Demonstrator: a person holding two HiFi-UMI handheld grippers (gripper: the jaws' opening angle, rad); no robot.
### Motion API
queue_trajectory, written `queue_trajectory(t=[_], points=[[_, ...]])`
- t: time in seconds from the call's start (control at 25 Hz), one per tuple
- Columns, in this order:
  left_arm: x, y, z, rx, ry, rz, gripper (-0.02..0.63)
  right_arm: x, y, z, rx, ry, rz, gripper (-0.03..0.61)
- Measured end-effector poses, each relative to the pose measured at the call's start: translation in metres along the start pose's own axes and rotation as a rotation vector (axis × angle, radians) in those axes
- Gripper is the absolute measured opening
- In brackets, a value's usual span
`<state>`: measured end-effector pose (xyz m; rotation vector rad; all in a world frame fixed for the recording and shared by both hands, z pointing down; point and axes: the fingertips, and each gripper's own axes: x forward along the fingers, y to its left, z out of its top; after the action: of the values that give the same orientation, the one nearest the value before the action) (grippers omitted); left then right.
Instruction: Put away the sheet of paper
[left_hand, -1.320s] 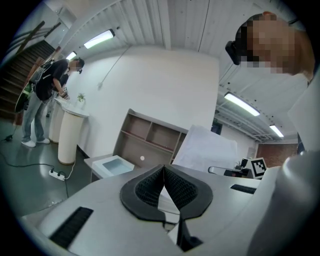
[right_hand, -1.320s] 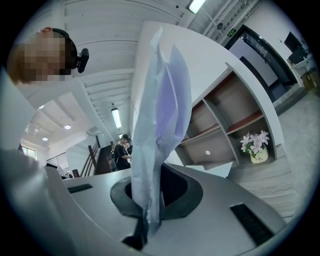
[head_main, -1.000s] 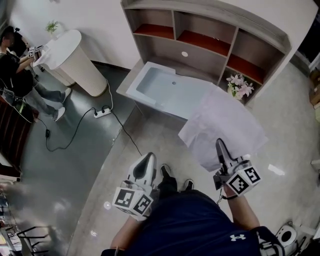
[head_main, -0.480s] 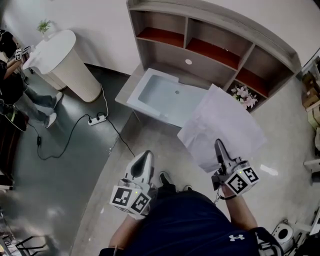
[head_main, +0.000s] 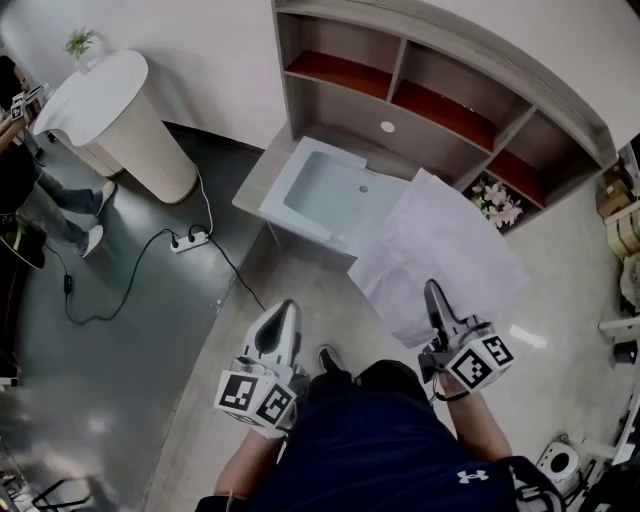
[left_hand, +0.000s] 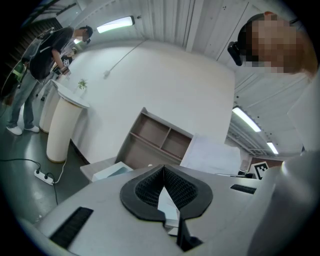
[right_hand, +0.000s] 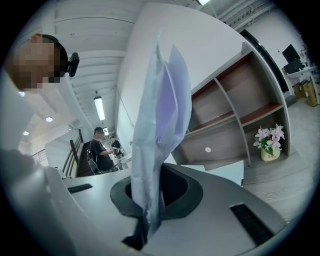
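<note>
right gripper (head_main: 431, 291): your jaws pinch the near edge of the large white creased sheet of paper (head_main: 440, 245) | left gripper (head_main: 288, 310): your jaws sit pressed together, nothing between them

- The sheet of paper (head_main: 440, 250) was white.
- The shelf (head_main: 330, 105) was grey — its boards reddish-brown.
- The flowers (head_main: 498, 200) were pink and white.
- The basin (head_main: 325, 190) was pale blue.
- The floor (head_main: 130, 360) was grey.
</note>
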<state>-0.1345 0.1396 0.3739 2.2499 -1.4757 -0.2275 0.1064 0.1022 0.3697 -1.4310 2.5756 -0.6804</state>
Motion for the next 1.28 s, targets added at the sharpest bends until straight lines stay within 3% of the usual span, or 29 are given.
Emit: queue_trajectory(t=[0.48, 0.8, 1.28], points=[[0.026, 0.027, 0.003, -0.014, 0.018, 0.032, 0.015, 0.031, -0.013, -0.001, -0.006, 0.011, 0.001, 0.017], [0.056, 0.027, 0.015, 0.006, 0.006, 0.083, 0.015, 0.068, -0.036, 0.023, 0.013, -0.008, 0.068, 0.015], [0.135, 0.034, 0.027, 0.016, 0.008, 0.137, 0.015, 0.146, -0.082, 0.047, 0.026, 0.043, 0.167, 0.015]])
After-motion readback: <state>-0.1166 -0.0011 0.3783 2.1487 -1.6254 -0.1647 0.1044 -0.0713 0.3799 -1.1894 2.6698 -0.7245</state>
